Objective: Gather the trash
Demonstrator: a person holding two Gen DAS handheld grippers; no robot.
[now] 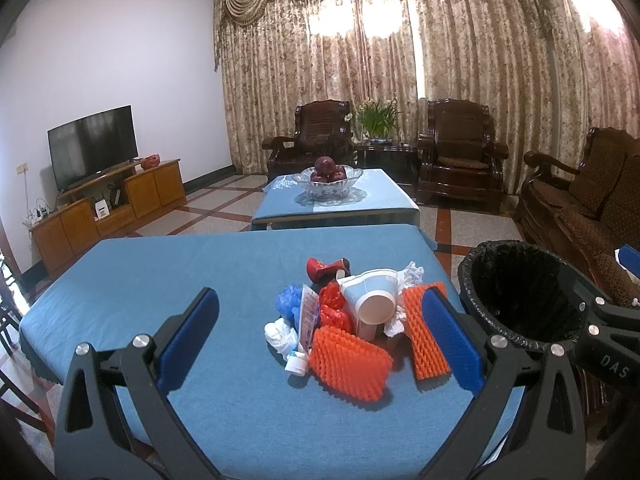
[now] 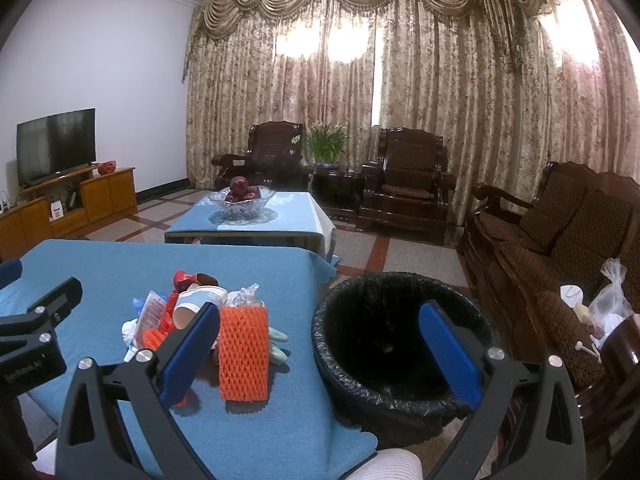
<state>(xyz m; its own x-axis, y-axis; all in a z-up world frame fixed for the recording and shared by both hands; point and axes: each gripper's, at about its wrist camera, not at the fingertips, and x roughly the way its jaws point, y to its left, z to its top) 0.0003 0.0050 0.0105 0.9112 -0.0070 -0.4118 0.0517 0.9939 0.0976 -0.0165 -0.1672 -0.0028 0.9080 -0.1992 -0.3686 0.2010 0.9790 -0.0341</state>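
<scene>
A heap of trash lies on the blue-clothed table (image 1: 160, 280): two orange foam nets (image 1: 350, 362) (image 2: 243, 354), a toppled paper cup (image 1: 370, 296) (image 2: 196, 304), red wrappers (image 1: 332, 308), a blue bag (image 1: 288, 300), white tissue (image 1: 280, 334) and a small tube (image 1: 298, 362). A bin with a black liner (image 1: 520, 292) (image 2: 400, 344) stands off the table's right edge. My left gripper (image 1: 322, 308) hangs open just short of the heap with nothing between its fingers. My right gripper (image 2: 320, 328) is open too, its fingers straddling the table's right edge and the bin's near rim.
A second blue-clothed table (image 1: 340, 200) behind carries a glass bowl of apples (image 1: 327, 180). Dark wooden armchairs (image 1: 460, 152) and a sofa (image 2: 560, 232) line the back and right. A television (image 1: 94, 144) on a wooden cabinet stands left. Plastic bags (image 2: 608, 304) lie on the sofa.
</scene>
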